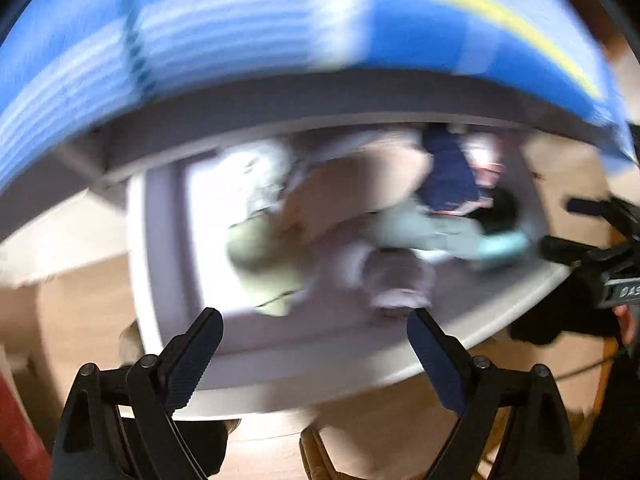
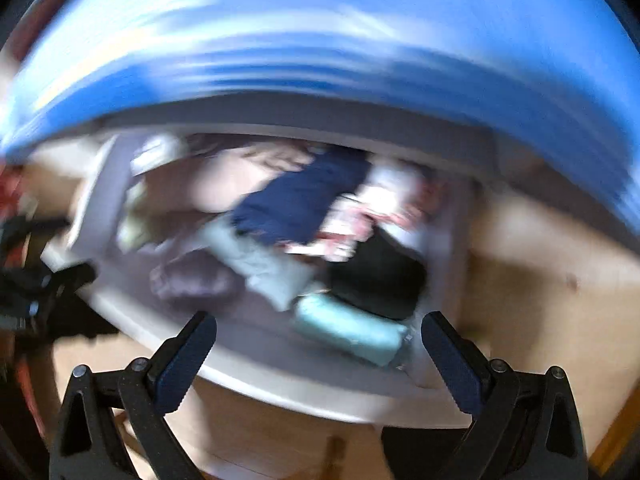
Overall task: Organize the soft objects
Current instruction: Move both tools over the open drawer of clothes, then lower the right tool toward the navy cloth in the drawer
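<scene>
Heavy motion blur in both wrist views, so detail is soft. A heap of soft cloth items lies inside a shallow white tray (image 1: 168, 240) on a pale wooden floor (image 1: 80, 292). In the left wrist view a navy cloth (image 1: 448, 176) sits at about one o'clock in the heap, a tan cloth (image 1: 352, 188) at the centre, an olive-green cloth (image 1: 260, 252) at nine o'clock, a pale mint cloth (image 1: 432, 232) at three o'clock and a greyish-lilac bundle (image 1: 396, 280) at six o'clock, nearest the tray's front rim. The left end of the tray floor is bare white, open room there. In the right wrist view a teal roll (image 2: 348, 330) lies at five o'clock, close to the front rim, with a black cloth (image 2: 380, 276) just behind it and a pink-and-white patterned cloth (image 2: 360, 216) at two o'clock.

Left gripper (image 1: 316, 332) hovers over the front rim, fingers spread wide, nothing between them. Right gripper (image 2: 320, 340) likewise, jaws apart and empty, above the teal roll's end of the tray. A blue striped surface (image 1: 240, 32) overhangs the far edge at twelve o'clock, closing off that side; the floor lies bare at three o'clock in the right view.
</scene>
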`<state>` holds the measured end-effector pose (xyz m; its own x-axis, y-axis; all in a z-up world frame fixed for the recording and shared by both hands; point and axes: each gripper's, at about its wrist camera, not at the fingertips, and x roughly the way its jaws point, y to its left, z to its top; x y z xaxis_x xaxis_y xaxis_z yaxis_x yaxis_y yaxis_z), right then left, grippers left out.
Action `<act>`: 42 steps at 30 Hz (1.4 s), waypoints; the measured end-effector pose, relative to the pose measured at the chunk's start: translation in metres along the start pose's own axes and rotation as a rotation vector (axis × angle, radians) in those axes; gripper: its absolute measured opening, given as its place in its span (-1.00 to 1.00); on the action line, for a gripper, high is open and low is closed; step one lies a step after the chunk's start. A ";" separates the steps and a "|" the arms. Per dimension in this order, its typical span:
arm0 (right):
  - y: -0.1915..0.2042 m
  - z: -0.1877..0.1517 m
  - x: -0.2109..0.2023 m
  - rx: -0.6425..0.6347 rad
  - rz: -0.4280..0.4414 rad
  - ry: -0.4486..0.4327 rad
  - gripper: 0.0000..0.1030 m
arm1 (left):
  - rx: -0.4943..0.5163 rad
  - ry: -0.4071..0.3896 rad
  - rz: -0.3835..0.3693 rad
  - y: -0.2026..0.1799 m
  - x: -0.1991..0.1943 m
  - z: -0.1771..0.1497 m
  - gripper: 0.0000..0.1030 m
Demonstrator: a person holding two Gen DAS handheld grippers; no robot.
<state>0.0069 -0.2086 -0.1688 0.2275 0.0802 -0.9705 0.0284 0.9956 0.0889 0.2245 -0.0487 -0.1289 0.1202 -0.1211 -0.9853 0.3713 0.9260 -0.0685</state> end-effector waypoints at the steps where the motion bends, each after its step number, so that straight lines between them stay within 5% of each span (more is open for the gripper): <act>1: -0.004 0.002 0.010 0.048 -0.031 0.028 1.00 | -0.019 0.011 0.033 0.003 0.005 0.003 0.84; 6: -0.004 0.004 0.053 0.153 -0.073 0.125 1.00 | -0.097 0.048 0.138 0.012 0.025 0.020 0.84; 11: 0.027 -0.004 0.077 0.067 -0.116 0.164 1.00 | -0.148 0.089 0.161 0.019 0.035 0.025 0.84; 18: 0.028 -0.014 0.076 0.059 -0.120 0.135 1.00 | -0.203 0.133 0.133 0.024 0.038 0.023 0.83; 26: 0.010 -0.043 0.063 0.180 -0.079 0.139 1.00 | -0.214 0.081 0.168 0.020 0.019 0.015 0.78; 42: -0.001 -0.057 0.068 0.182 -0.072 0.155 1.00 | -0.217 0.062 0.191 0.017 -0.005 -0.030 0.78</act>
<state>-0.0335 -0.2015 -0.2478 0.0666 0.0294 -0.9973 0.2167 0.9753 0.0432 0.2024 -0.0217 -0.1300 0.1103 0.0790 -0.9908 0.1410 0.9855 0.0943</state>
